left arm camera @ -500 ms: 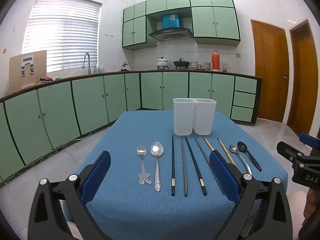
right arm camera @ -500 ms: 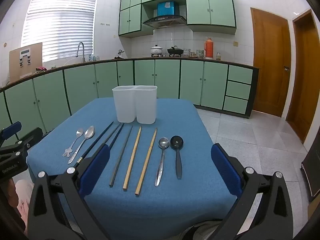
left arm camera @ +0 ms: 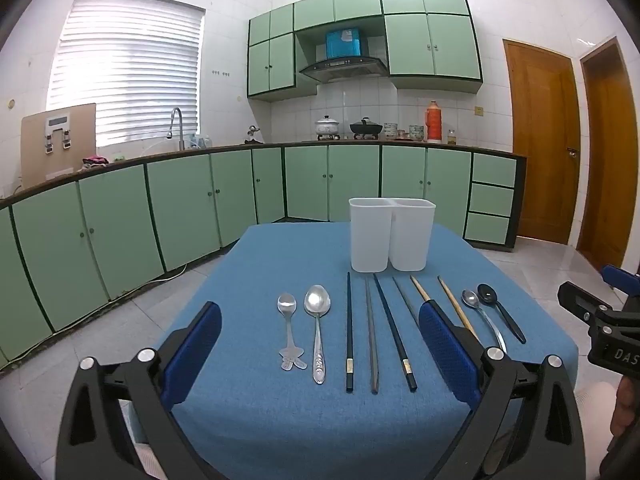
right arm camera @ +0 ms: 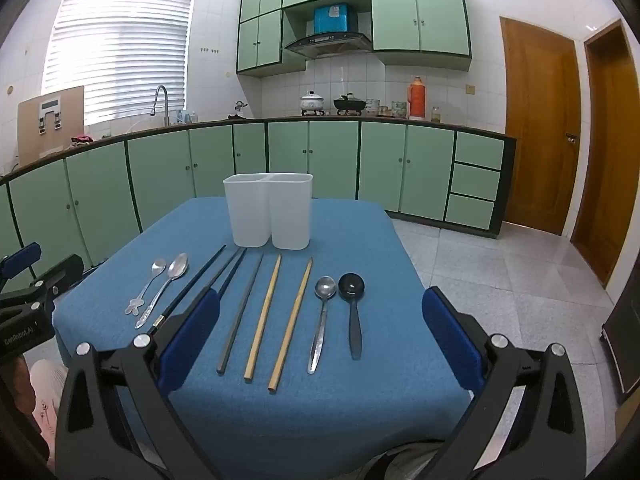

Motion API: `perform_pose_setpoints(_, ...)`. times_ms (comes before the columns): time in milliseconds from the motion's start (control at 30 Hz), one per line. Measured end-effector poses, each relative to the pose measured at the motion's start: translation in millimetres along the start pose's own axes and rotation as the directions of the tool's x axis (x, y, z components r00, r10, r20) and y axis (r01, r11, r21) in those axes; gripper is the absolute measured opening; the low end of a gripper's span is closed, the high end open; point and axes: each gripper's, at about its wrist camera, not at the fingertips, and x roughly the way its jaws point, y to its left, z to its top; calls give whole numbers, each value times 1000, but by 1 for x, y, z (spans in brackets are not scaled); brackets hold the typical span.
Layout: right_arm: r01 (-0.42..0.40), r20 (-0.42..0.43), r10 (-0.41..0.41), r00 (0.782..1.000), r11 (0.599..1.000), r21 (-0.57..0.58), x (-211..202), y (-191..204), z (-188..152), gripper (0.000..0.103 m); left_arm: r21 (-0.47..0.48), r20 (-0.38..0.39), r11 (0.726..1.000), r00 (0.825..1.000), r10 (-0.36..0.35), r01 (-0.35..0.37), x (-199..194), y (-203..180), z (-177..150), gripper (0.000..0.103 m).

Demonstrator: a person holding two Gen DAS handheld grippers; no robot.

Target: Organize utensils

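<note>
Left wrist view, change: nothing has shifted since half a second ago; utensils, holder and both grippers sit as they did.
Right wrist view, change: the same, no utensil moved.
Utensils: ten pieces lie in a row on the blue cloth [left arm camera: 256,432], in front of the holder, handles toward the cameras.
Row, from the left: small spoon [left arm camera: 289,330], large spoon [left arm camera: 317,328], black chopstick [left arm camera: 349,332], grey chopstick [left arm camera: 371,336], second black chopstick [left arm camera: 394,332], second grey chopstick [right arm camera: 241,312], two wooden chopsticks [right arm camera: 264,316], steel spoon [right arm camera: 322,316], black spoon [right arm camera: 352,308].
Holder: white holder [left arm camera: 390,236], two compartments side by side, upright at the far end of the cloth, apart from the utensil tips.
Left gripper [left arm camera: 320,354]: jaws spread wide, nothing between the blue pads, poised above the near edge of the cloth, touching no utensil.
Right gripper [right arm camera: 320,336]: jaws spread wide too, holding nothing, over the wooden chopsticks and spoons without touching them.
Writing: "DAS" on the right gripper's body in the left view; "GenRobot.AI" on the left gripper's body in the right view.
</note>
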Motion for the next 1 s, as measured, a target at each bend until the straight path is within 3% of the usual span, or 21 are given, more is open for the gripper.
perform_pose_setpoints(1000,2,6,-2,1000,1000,-5,0,1,-1,98,2,3,1000,1000,2,-2,2,-1,-2,97)
